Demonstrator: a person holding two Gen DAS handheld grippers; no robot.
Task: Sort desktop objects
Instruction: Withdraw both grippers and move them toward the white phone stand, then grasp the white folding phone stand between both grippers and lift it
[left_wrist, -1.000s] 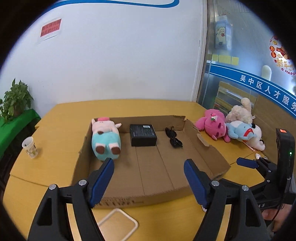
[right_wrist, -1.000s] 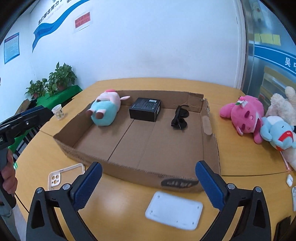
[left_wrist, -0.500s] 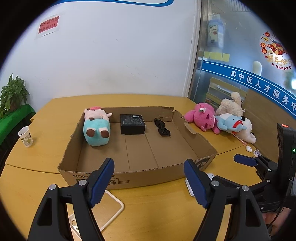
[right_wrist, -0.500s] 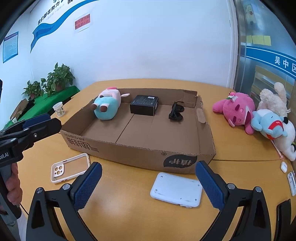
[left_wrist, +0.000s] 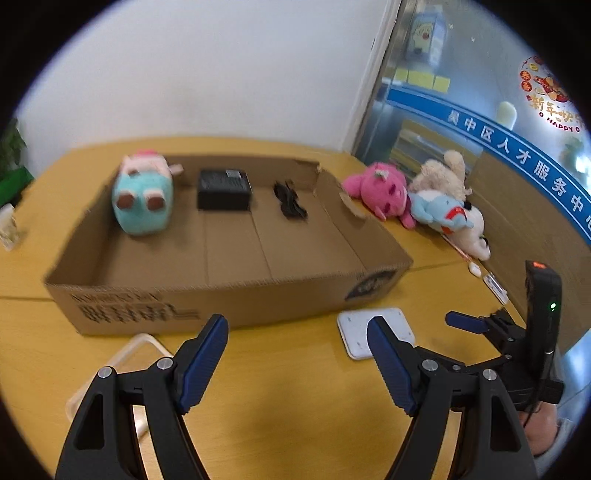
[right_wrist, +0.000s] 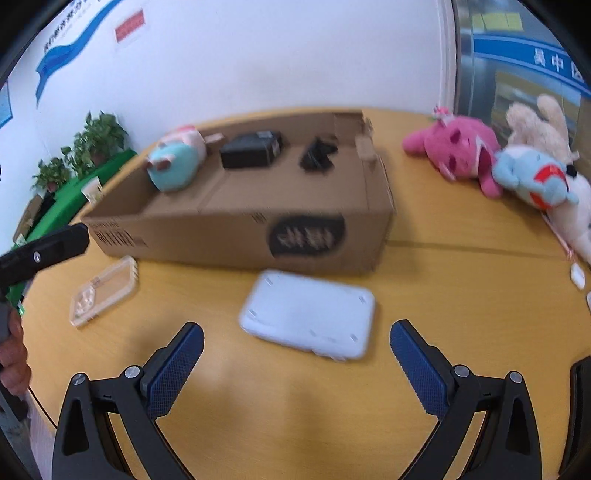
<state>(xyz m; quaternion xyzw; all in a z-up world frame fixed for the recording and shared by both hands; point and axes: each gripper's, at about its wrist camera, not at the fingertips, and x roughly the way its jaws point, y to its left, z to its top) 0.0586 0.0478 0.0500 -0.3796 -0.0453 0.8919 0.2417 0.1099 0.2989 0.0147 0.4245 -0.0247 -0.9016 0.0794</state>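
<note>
An open cardboard box (left_wrist: 229, 295) (right_wrist: 236, 236) lies on the yellow table and holds a teal-and-pink plush (left_wrist: 142, 199) (right_wrist: 175, 164), a black box (left_wrist: 223, 188) (right_wrist: 251, 149) and black sunglasses (left_wrist: 290, 201) (right_wrist: 317, 155). A white flat case (right_wrist: 308, 314) (left_wrist: 354, 330) lies in front of the box, just ahead of my open right gripper (right_wrist: 295, 354). A clear phone case (right_wrist: 103, 291) (left_wrist: 122, 358) lies front left. My left gripper (left_wrist: 295, 347) is open and empty above the table, before the box.
A pink plush (left_wrist: 380, 192) (right_wrist: 454, 147), a blue plush (left_wrist: 439, 212) (right_wrist: 532, 181) and a beige plush (left_wrist: 443, 173) lie right of the box. A paper cup (left_wrist: 7, 225) stands far left. Small white items (left_wrist: 495, 286) lie near the right edge. Potted plants (right_wrist: 92, 147) stand beyond.
Both grippers have pulled back and dropped toward the table in front of the box. The white case and phone case now appear closer. Both grippers stay open.
</note>
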